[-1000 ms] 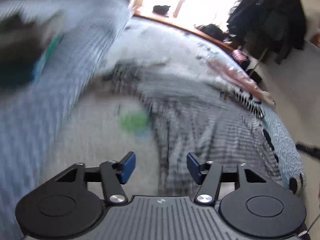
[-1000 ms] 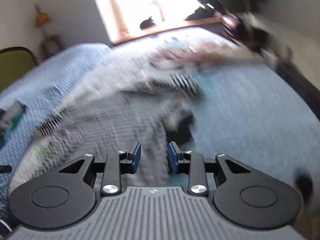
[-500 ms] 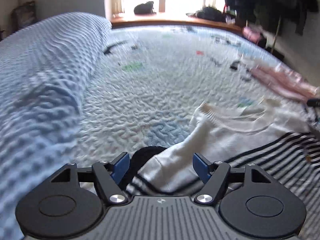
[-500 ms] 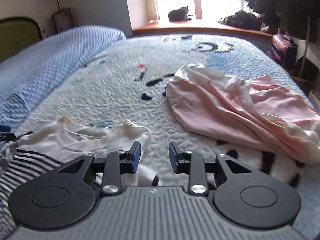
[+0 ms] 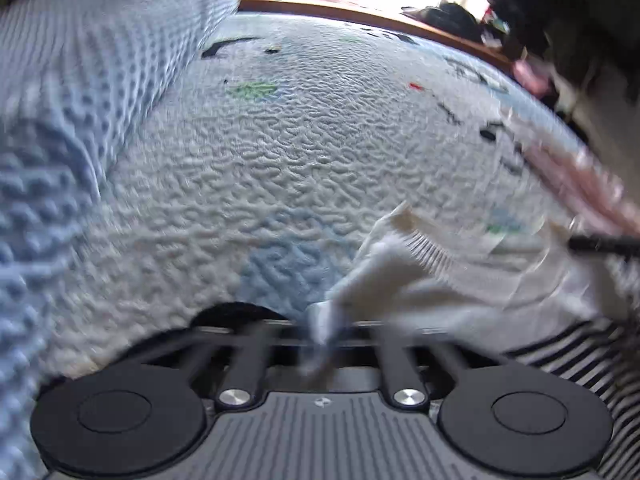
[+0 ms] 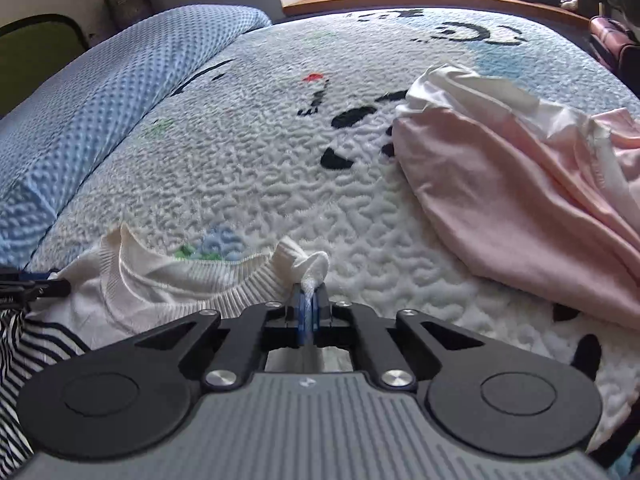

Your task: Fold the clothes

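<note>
text: none legible | markings: small white emblem on grey ribbed gripper housing (image 6: 307, 381), behind the jaws, too small to read | bed quilt: black printed shapes (image 6: 460, 34), no readable word

Both tools point forward and downward. The right tool (image 6: 307, 312) has just closed, its blue pads pinching a fold of white knit. The left tool (image 5: 320, 332), blurred, has also just closed on white fabric.

White, navy-striped sweater (image 6: 152, 292); pink garment (image 6: 512, 200)
</note>
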Motion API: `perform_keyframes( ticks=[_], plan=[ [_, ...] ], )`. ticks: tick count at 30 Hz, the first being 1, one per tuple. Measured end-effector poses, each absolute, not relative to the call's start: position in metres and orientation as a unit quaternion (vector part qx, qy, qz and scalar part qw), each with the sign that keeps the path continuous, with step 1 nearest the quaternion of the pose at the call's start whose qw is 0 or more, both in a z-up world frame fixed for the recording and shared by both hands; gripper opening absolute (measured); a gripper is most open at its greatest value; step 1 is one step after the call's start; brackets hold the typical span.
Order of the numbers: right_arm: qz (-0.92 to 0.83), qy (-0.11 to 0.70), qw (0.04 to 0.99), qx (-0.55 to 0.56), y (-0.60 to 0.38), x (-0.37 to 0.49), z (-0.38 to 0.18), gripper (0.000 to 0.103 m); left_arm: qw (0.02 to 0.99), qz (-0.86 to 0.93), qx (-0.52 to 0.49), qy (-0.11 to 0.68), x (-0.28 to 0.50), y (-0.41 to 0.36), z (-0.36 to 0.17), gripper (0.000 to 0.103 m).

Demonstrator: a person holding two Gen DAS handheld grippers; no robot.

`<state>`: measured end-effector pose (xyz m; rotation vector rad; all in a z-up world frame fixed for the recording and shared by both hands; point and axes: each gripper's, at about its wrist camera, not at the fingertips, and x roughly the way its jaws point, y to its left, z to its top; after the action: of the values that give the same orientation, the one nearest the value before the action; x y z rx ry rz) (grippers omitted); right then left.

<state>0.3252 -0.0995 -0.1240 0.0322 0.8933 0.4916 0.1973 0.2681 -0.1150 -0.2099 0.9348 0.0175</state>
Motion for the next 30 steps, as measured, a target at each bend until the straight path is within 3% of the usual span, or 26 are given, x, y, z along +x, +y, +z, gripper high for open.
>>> perform_keyframes(
  ticks=[8, 14, 18, 20, 21, 22, 23, 27, 29, 30],
  plan=[
    [0.214, 0.418, 0.883, -0.027, -0.089, 0.362, -0.097, 0.003, 0.923, 0.055, -0.029, 0.379, 0.224, 0.255, -0.081, 0.006],
    [0.196, 0.334, 0.922, -0.011, -0.086, 0.383, -0.071, 0.004, 0.956, 0.108, -0.006, 0.272, 0.250, 0.251, -0.047, 0.006],
    [0.156, 0.367, 0.916, -0.045, -0.064, 0.402, -0.096, 0.009, 0.925, 0.122, 0.029, 0.358, 0.291, 0.244, -0.077, 0.014],
    [0.130, 0.393, 0.909, -0.050, -0.055, 0.409, -0.112, 0.026, 0.905, 0.142, 0.022, 0.401, 0.302, 0.247, -0.095, 0.017],
    [0.122, 0.392, 0.911, -0.036, -0.059, 0.407, -0.113, 0.031, 0.901, 0.151, 0.012, 0.407, 0.303, 0.252, -0.098, 0.023],
    [0.118, 0.385, 0.915, -0.019, -0.065, 0.404, -0.111, 0.041, 0.899, 0.160, 0.002, 0.407, 0.302, 0.258, -0.098, 0.041],
    [0.119, 0.377, 0.919, -0.001, -0.075, 0.400, -0.106, 0.042, 0.900, 0.170, -0.006, 0.402, 0.299, 0.265, -0.096, 0.056],
    [0.124, 0.349, 0.926, 0.074, -0.135, 0.374, -0.079, 0.043, 0.906, 0.171, -0.060, 0.382, 0.278, 0.307, -0.073, 0.066],
    [0.119, 0.359, 0.922, 0.090, -0.169, 0.355, -0.071, 0.043, 0.900, 0.154, -0.093, 0.398, 0.261, 0.331, -0.065, 0.079],
    [0.118, 0.369, 0.918, 0.089, -0.184, 0.346, -0.070, 0.043, 0.891, 0.141, -0.107, 0.418, 0.251, 0.342, -0.064, 0.079]
  ],
)
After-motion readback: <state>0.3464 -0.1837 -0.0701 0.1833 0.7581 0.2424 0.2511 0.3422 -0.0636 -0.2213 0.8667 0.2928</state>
